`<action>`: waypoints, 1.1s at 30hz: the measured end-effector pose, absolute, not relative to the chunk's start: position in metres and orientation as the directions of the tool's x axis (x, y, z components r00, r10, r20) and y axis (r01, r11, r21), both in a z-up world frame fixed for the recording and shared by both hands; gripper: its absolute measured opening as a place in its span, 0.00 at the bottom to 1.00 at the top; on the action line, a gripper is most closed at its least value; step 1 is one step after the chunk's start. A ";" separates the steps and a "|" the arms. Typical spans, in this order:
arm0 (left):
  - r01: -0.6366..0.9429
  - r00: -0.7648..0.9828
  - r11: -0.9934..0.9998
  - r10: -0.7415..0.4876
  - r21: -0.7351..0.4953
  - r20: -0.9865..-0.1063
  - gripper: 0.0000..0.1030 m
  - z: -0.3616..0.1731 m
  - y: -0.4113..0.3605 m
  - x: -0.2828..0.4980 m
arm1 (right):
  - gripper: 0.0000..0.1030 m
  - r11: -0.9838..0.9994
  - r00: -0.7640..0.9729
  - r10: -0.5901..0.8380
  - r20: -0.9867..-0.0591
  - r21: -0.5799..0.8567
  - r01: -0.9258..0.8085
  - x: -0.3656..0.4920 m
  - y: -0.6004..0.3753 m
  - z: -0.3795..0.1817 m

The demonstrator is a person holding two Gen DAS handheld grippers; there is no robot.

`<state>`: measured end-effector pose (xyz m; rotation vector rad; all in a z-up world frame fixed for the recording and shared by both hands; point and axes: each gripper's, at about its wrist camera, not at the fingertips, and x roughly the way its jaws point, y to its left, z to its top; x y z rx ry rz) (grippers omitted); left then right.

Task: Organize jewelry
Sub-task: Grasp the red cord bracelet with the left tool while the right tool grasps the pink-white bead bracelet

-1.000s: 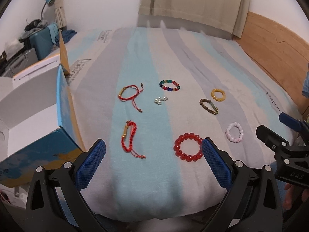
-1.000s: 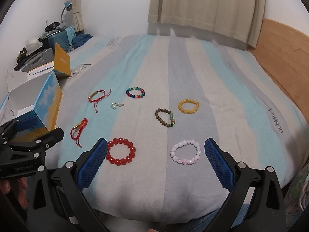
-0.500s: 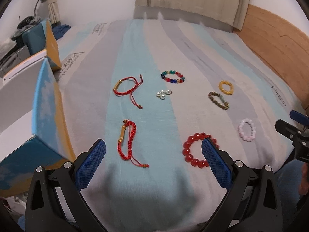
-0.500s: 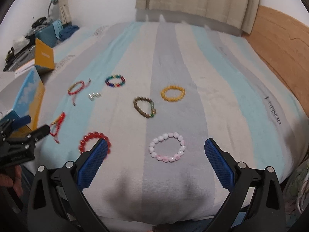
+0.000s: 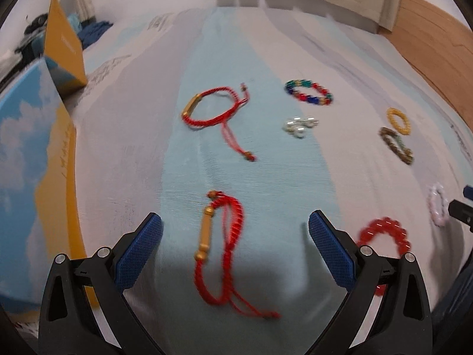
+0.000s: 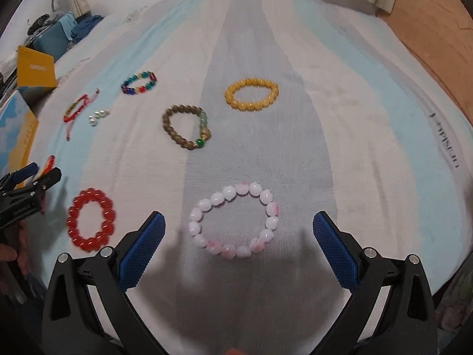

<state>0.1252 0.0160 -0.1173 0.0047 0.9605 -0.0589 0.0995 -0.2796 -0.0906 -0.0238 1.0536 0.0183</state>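
Observation:
Several bracelets lie on a striped bed cover. My left gripper (image 5: 235, 244) is open just above a red cord bracelet with a gold tube (image 5: 224, 236), which lies between its blue pads. Farther off lie a second red cord bracelet (image 5: 214, 109), a multicoloured bead bracelet (image 5: 309, 92) and a small pearl cluster (image 5: 299, 124). My right gripper (image 6: 239, 242) is open over a pink-white bead bracelet (image 6: 235, 220). A red bead bracelet (image 6: 90, 220) lies to its left, a brown bead bracelet (image 6: 186, 130) and a yellow one (image 6: 251, 93) beyond.
An open blue and yellow box (image 5: 35, 159) stands at the bed's left edge, close to my left gripper. A wooden headboard (image 6: 431, 38) runs along the right. A suitcase and clutter (image 6: 56, 34) sit at the far left. Curtains hang behind the bed.
Both grippers have moved forward and down over the bed. The cord bracelet now sits between the left pads, and the pink-white bracelet between the right pads. Both stay open.

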 end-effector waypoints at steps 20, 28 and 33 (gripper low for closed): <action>0.032 0.525 0.999 0.007 0.027 -0.851 0.12 -0.120 0.014 0.125 | 0.41 0.998 0.376 0.037 -0.926 0.050 0.026 0.119 -0.286 -0.120; 0.029 0.489 0.999 -0.040 -0.030 -0.871 0.07 -0.112 0.020 0.121 | 0.10 0.997 0.370 0.061 -0.927 0.073 0.017 0.119 -0.294 -0.113; 0.033 0.501 0.999 -0.049 -0.038 -0.864 0.07 -0.101 0.020 0.114 | 0.10 0.996 0.394 0.086 -0.915 0.094 0.000 0.115 -0.293 -0.103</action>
